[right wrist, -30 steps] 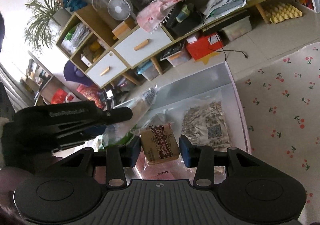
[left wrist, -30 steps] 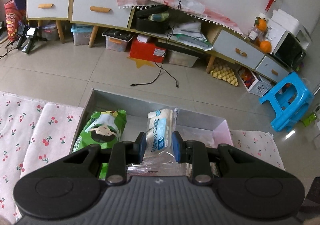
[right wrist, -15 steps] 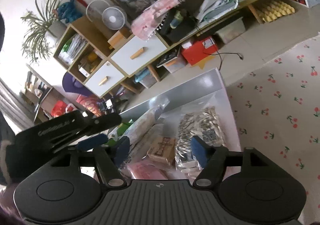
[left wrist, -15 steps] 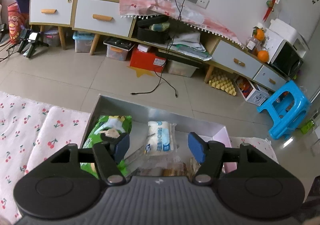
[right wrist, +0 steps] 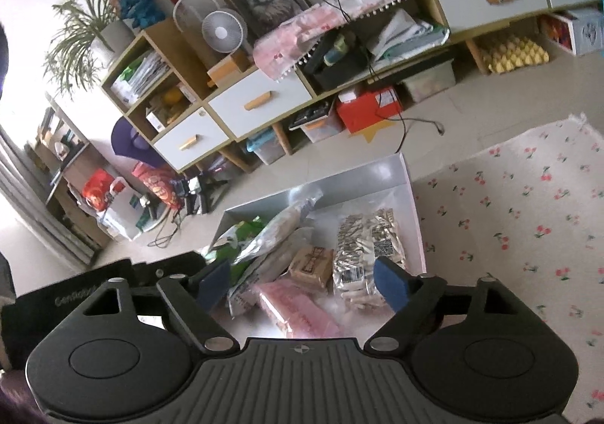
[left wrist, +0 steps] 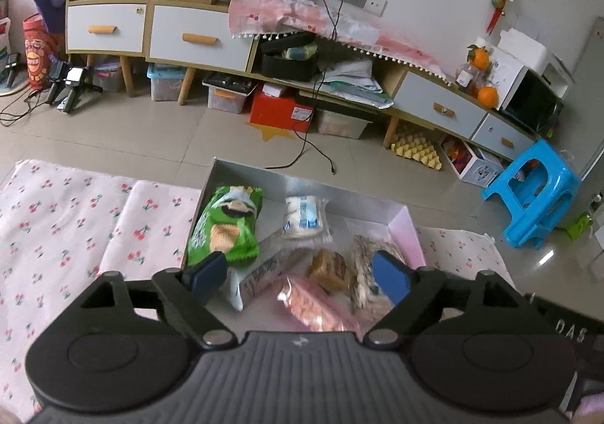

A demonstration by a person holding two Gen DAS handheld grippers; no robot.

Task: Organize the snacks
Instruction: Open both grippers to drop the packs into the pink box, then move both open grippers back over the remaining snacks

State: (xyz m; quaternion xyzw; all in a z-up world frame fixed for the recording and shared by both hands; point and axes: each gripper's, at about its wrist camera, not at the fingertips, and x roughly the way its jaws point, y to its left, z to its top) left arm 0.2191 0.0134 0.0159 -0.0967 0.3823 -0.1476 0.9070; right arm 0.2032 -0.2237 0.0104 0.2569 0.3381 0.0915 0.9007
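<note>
A shallow white box (left wrist: 302, 177) (right wrist: 409, 175) sits on the cherry-print cloth and holds several snacks. A green chip bag (left wrist: 226, 226) lies at its left, a white-blue pack (left wrist: 304, 222) at the back, a brown snack block (left wrist: 330, 269) (right wrist: 311, 267), a pink pack (left wrist: 313, 305) (right wrist: 298, 311) and a clear bag of wrapped pieces (left wrist: 372, 261) (right wrist: 362, 254) nearer me. My left gripper (left wrist: 300, 278) is open and empty above the box's near side. My right gripper (right wrist: 305, 282) is open and empty above the same box, with the left gripper's body (right wrist: 94, 292) to its left.
The cherry-print cloth (left wrist: 75, 212) (right wrist: 528, 220) spreads on both sides of the box. Beyond it lie tiled floor, a long cabinet with drawers (left wrist: 196, 39), a red box (left wrist: 281, 111), a loose cable (left wrist: 313, 152) and a blue stool (left wrist: 536, 190).
Both grippers opened and let go: the left released the white-blue pack, the right the brown block. Both pulled back and up from the box, where the snacks now lie.
</note>
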